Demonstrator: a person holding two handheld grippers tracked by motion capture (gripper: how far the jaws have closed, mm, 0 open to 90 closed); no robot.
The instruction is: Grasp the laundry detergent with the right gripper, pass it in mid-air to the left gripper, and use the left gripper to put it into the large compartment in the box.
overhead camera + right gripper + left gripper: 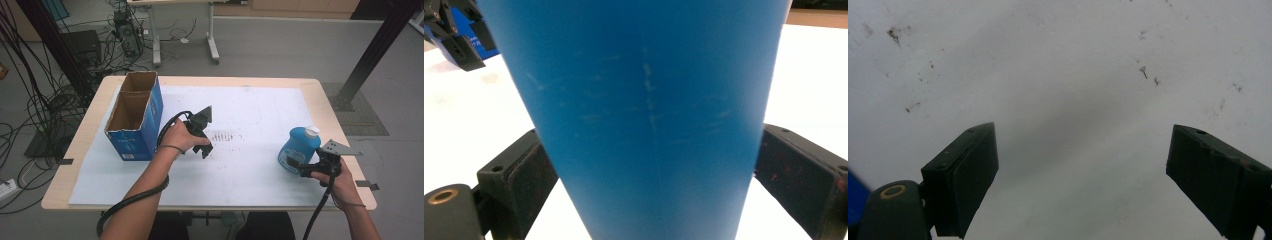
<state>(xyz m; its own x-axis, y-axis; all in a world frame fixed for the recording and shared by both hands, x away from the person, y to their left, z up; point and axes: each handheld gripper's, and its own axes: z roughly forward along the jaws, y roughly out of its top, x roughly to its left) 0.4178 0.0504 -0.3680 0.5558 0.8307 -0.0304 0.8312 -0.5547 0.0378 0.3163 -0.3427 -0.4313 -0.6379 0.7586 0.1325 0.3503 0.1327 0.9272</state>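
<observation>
A blue bottle [299,145] with a white cap stands on the white sheet [260,105] at the right. My right gripper [296,168] is at its lower part. In the right gripper view the bottle [649,75] sits between the two black jaws, whose pads press on its sides; the right gripper [649,145] is shut on it. My left gripper [205,144] is held at mid-table and points down at the sheet. In the left gripper view it [1083,135] stands open, with nothing between its fingers.
An open-topped blue cardboard box [134,116] stands at the left of the wooden table [330,102], close to my left hand. Dark smudges [222,136] mark the sheet by the left gripper. Cables, a desk frame and black posts lie on the floor beyond.
</observation>
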